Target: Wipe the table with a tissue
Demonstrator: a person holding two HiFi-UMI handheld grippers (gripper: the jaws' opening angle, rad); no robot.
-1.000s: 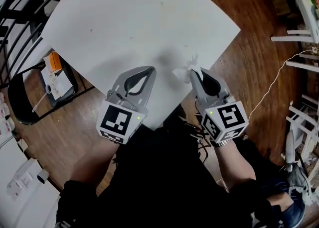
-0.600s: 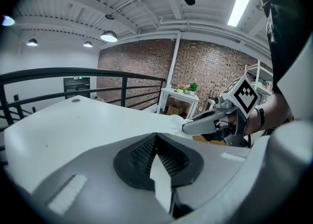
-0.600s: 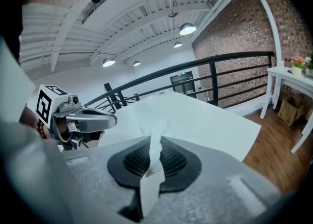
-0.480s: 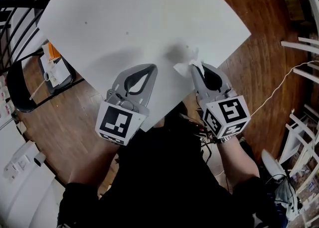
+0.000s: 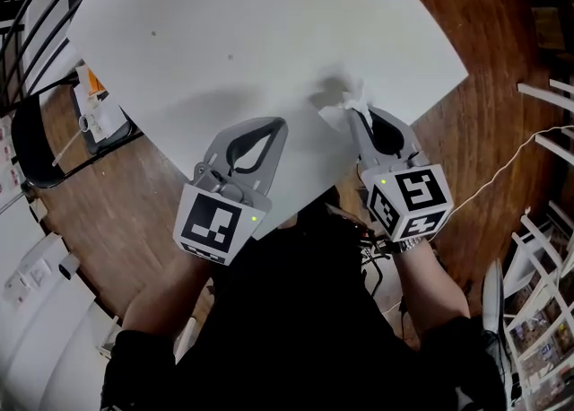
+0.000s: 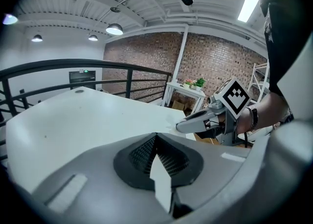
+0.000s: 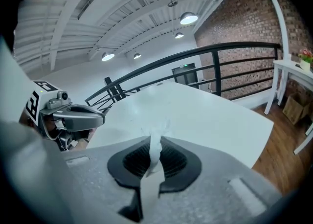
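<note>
**Tissue gripped, wipe barely begun by the look of it.**
Your right gripper (image 5: 356,115) had its jaws clamped on the white tissue (image 5: 341,104) at the table's (image 5: 269,32) near edge, toward its right corner; whether it touched the top, I couldn't tell. Your left gripper (image 5: 276,124) hung nearby, jaws closed on nothing. Dark specks (image 5: 230,57) dotted the far stretch, so most wiping looked left to do.

Head view: I look steeply down, close above the table (image 5: 224,32) | left gripper view: low along its jaws, facing right gripper (image 6: 182,126) | right gripper view: likewise, facing left gripper (image 7: 100,116) | shared by all: tabletop
</note>
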